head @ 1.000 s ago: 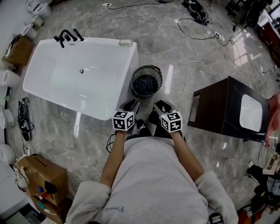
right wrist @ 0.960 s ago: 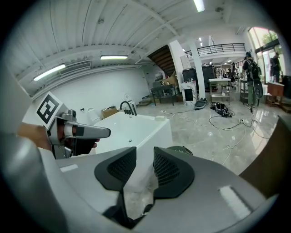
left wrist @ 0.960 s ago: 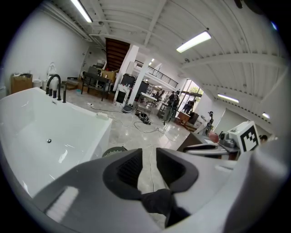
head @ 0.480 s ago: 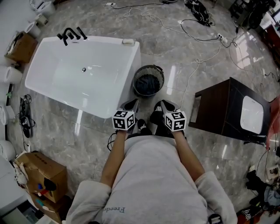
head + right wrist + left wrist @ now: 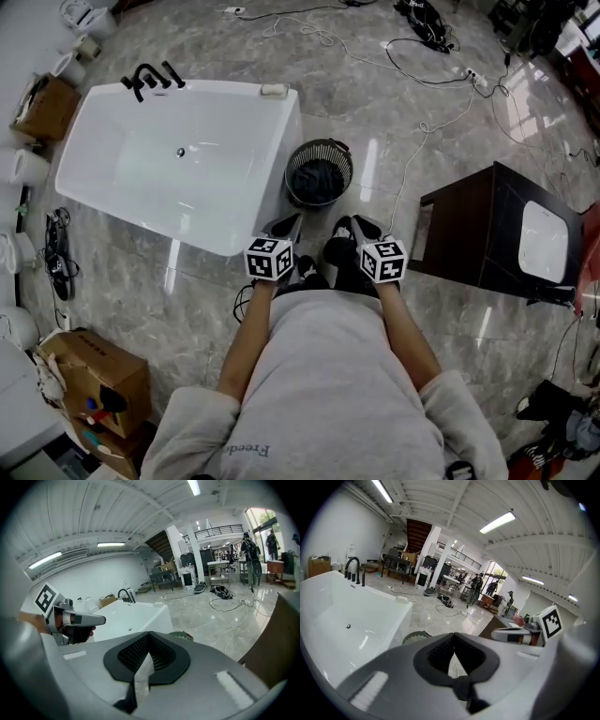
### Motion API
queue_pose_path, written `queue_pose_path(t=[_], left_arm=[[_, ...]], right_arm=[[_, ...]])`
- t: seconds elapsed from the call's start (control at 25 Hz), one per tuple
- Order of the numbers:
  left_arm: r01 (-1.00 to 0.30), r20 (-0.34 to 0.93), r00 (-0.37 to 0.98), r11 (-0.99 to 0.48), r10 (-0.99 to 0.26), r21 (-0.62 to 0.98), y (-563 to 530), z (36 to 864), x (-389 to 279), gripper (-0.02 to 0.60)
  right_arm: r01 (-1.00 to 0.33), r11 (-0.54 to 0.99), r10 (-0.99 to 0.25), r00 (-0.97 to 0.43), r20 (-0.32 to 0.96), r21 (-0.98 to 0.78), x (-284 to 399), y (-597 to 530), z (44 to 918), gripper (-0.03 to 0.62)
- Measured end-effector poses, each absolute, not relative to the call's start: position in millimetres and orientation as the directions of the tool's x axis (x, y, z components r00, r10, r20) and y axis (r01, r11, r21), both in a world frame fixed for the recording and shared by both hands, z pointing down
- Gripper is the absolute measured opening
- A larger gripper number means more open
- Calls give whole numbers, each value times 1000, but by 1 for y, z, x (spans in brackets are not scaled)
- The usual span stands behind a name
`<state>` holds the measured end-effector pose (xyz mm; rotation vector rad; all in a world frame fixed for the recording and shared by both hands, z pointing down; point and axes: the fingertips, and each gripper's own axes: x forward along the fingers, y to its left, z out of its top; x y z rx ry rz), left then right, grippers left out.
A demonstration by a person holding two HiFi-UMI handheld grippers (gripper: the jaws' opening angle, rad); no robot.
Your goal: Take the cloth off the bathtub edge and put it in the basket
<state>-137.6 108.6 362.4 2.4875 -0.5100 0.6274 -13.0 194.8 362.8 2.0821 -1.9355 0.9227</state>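
- Left gripper (image 5: pixel 286 223): jaws fully closed, tips meeting. The ribbed pads (image 5: pixel 439 654) enclose only the shaped gap behind the tips, and the floor (image 5: pixel 169 291) shows through it. Nothing is gripped.
- Right gripper (image 5: pixel 356 226): jaws fully closed, tips meeting, with the ribbed pads bare. Nothing is gripped.
- Both grippers are held side by side in front of the person's torso. They are apart from each other and touch neither bathtub nor basket.
- Cloth (image 5: pixel 317 178): a dark bundle lying inside the basket (image 5: pixel 348 174), below its rim.
- Basket: round and dark with a slatted wall. It stands on the floor at 12 o'clock from the grippers, just beside the bathtub (image 5: pixel 216 131). Contact between the two cannot be confirmed.
- Bathtub: white, at 10 o'clock from the grippers. A black tap (image 5: pixel 150 77) sits on its far rim. A small pale item (image 5: pixel 274 90) rests on the far right corner of the rim; what it is cannot be told.
- Markings: each gripper carries a marker cube (image 5: pixel 269 259) with black-and-white square codes and no lettering.
- Writing: the grey sweatshirt (image 5: pixel 328 394) shows the letters "Freed", upside down, at 6 o'clock in the head view. The rest of the word is cut off.
- Print on the cardboard box (image 5: pixel 89 375) at 8 o'clock is too small to read.
- A dark cabinet (image 5: pixel 469 234) stands at 3 o'clock, well apart from the basket.
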Motion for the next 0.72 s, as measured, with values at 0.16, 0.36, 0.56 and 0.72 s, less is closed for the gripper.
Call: queue_pose_path(t=[0.16,0.36,0.56,0.72], left_arm=[[-467,520,823,-794,-228,390,107,362,-136,58],[-466,520,823,-795,-228,389,105,360,-138,58],[-466,513,826,-793,-232,392,100,359,-142,58],[-464,509,829,-794,-233,393,96,357,-141,58]], right_arm=[[-943,-149,-851,-30,524,-297,-13,194,362,0],[-945,-145,-849,-33,527,-294,-17,195,361,0],[-949,-139,-852,-31,523,-283,-21,189,359,0],[-952,-135,-852,-30,523,-274,-21,185,358,0]])
